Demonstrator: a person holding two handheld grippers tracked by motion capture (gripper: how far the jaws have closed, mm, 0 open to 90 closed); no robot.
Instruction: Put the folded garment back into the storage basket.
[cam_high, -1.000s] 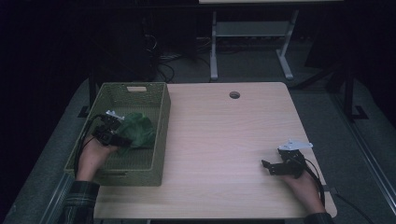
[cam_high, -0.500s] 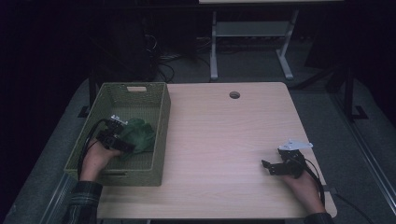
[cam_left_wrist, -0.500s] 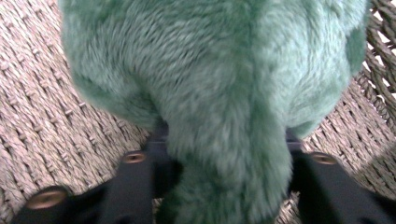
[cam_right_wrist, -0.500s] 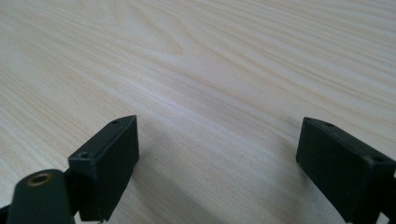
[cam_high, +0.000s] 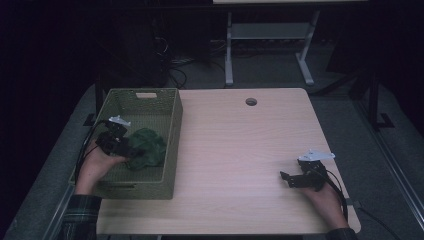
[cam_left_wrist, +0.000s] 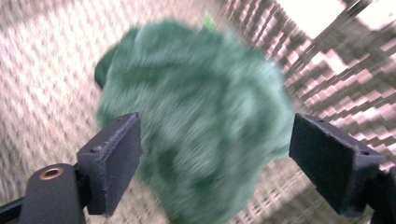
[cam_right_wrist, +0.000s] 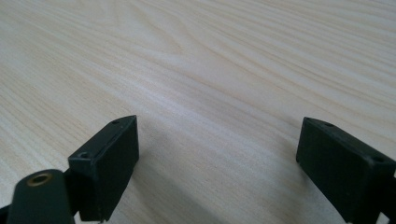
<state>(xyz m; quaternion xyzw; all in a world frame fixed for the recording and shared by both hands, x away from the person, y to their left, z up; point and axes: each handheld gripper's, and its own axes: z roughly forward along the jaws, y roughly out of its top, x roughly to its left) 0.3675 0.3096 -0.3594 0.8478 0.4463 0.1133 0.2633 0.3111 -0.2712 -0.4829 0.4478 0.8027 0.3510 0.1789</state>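
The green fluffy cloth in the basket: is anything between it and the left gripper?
Nothing visible. The green cloth lies in the basket, right ahead of the left gripper. Its jaws have just been opening and stand wide on either side of the cloth.

Green cloth, olive woven basket

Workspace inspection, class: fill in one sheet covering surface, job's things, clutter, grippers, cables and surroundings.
Surface: pale wooden table with a round hole.
Job's things: green cloth bunched inside the green basket.
Clutter: nothing seen.
Grippers: left gripper has just been opening, its jaws apart either side of the cloth; right gripper open, low over bare table.
Cables: black cable trails from the left gripper.
Surroundings: dark room, white stand behind.
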